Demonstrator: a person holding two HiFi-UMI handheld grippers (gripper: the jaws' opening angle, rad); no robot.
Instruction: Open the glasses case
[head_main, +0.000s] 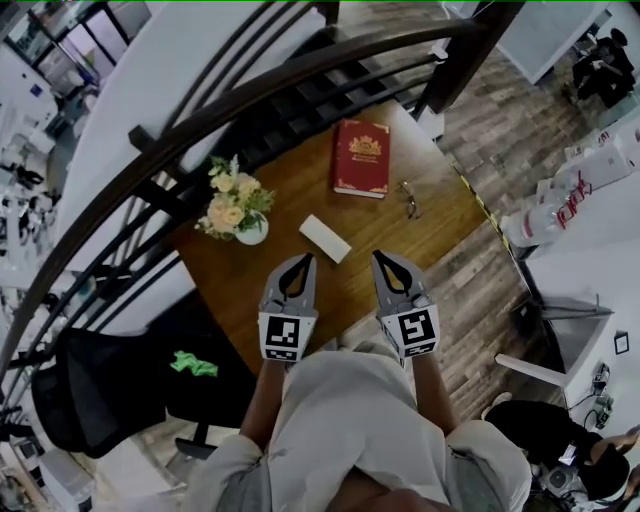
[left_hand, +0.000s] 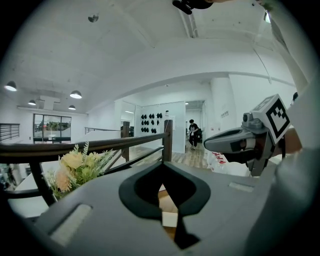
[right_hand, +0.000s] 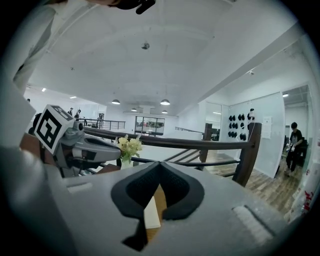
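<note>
At the middle of the bench (head_main: 300, 185): glasses case (head_main: 325, 238), white, oblong, lying flat and askew, apparently closed, untouched. Task judged not yet begun

Near the case, on the person's side:
- left gripper (head_main: 304, 259), aimed at the case's left end, clear of it
- right gripper (head_main: 379, 256), alongside, apart from its fellow, aimed just right of the case
- fingers of both pressed tip to tip, nothing between them; in both gripper views the pale case shows only through the hollow behind the tips, farther off on the wood
- judged reason for the paired stance: one gripper to steady the base, the other to raise the lid, so both face the case from the same side. The fingers must part before either can take hold

Beyond the case, away from the person: red book (head_main: 361, 158), closed, cover up, gilt crest

Right of the case and a little beyond: glasses (head_main: 410, 199), lying loose near the bench edge, presumably the contents the case is meant for

Left of the case: white vase of pale flowers (head_main: 235, 212), upright and near enough that the left gripper's approach calls for care

Past the book and the vase: dark curved railing (head_main: 200, 120) bounding the bench

Left of the case and nearer the person, off the bench: black chair (head_main: 90, 395), a green cloth (head_main: 193, 364) beside it
</note>
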